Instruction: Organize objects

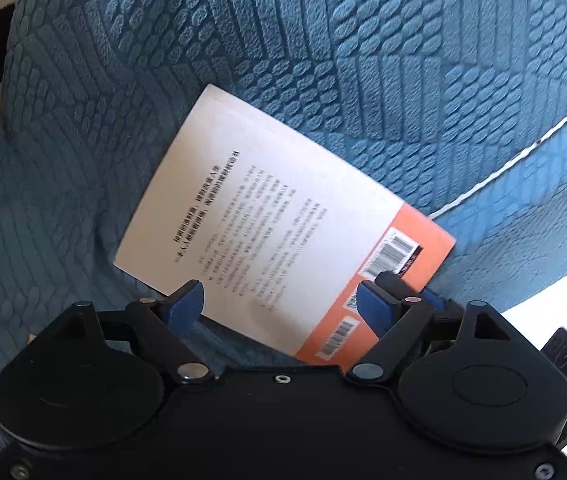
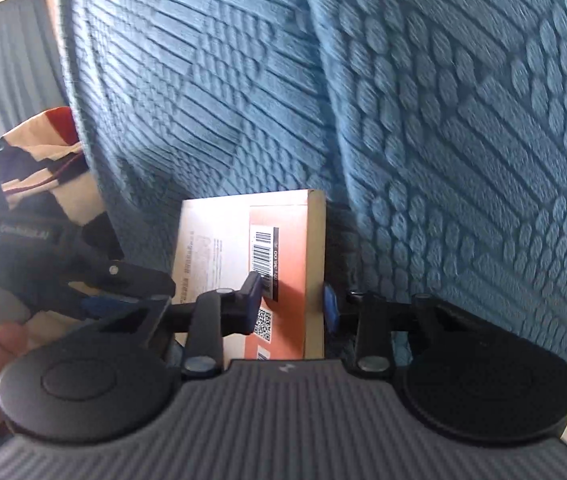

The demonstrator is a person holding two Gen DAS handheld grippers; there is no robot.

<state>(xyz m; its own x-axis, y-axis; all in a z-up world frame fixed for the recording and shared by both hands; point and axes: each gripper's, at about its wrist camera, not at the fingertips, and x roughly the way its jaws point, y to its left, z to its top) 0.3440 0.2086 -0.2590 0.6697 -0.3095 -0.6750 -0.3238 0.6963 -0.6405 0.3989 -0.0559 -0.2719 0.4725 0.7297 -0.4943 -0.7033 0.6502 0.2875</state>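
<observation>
Blue quilted fabric (image 1: 363, 60) covers the sofa on which a book (image 1: 267, 232) is found, back cover up, white with an orange band and barcodes at one end. In the left wrist view the book lies slanted, its long axis running from upper left to lower right, with the orange end nearest the right gripper (image 2: 293, 304), whose dark fingers (image 1: 393, 284) are seen at that end. In the right wrist view the orange end is bracketed by the right gripper: one blue pad is laid on the cover by the barcode, the other sits just off the page edge, so the fingers are set narrow around the book's thickness. Whether both pads are already pressing cannot be told; a thin gap seems to remain at the page edge. The left gripper (image 1: 279, 300) is held with its fingers wide, just above the near long edge of the book and not touching it. The right hand is judged the nearer and better placed for the lift, which turns on the pads closing squarely across the short orange end. A patterned bag or cloth (image 2: 43, 160) lies to the left, apart from the book. The sofa's upright back cushion (image 2: 463, 120) rises close behind and would limit any forward push.
</observation>
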